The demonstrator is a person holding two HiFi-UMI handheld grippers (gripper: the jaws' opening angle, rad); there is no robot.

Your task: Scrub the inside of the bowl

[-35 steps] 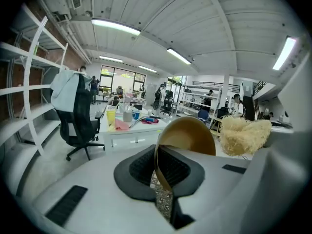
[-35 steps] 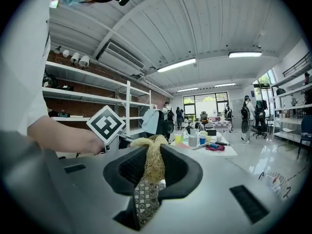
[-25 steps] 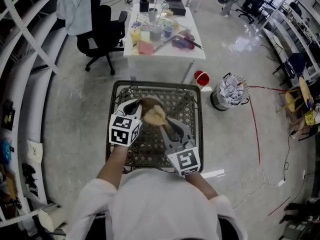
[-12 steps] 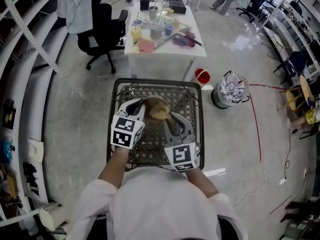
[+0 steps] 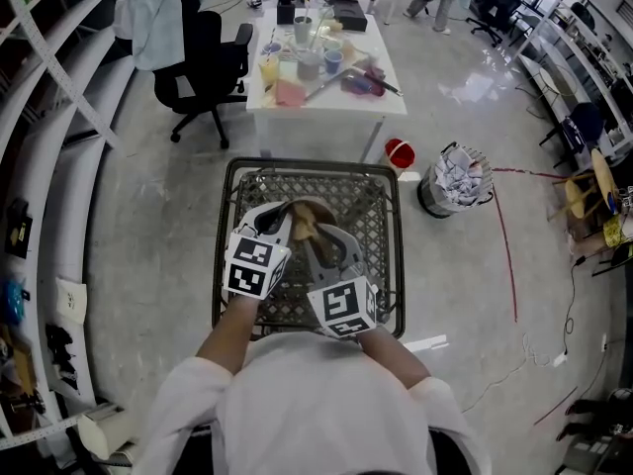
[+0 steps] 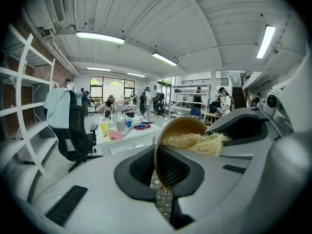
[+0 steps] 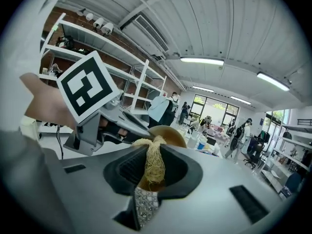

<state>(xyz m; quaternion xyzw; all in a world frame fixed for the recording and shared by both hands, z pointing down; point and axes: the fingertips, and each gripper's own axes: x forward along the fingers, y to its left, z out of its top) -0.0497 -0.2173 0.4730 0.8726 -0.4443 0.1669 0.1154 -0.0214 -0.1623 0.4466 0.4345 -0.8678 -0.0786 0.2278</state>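
While the person leans over a black mesh table [image 5: 229,255], the head view shows the left gripper [image 5: 283,220] and the right gripper [image 5: 316,239] meeting above it at a tan bowl [image 5: 315,209]. The bowl is raised off the mesh and tipped on its side. Behind stand a white table [image 5: 381,77] crowded with cups, a black office chair [image 5: 203,62] and a bin of crumpled paper [image 5: 456,179].

In the left gripper view, the left gripper [image 6: 163,177] is clamped on the bowl [image 6: 181,126] at its rim, one jaw inside and one outside. A straw-coloured fibre scrubber [image 6: 195,142] lies across the bowl's mouth, probably against the inner wall, below the right gripper's grey body [image 6: 253,130].

In the right gripper view, the right gripper [image 7: 148,179] is pinched narrow on the fibre scrubber [image 7: 154,161]. The wad's far end reaches into the bowl [image 7: 171,133], beside the left gripper [image 7: 105,118].
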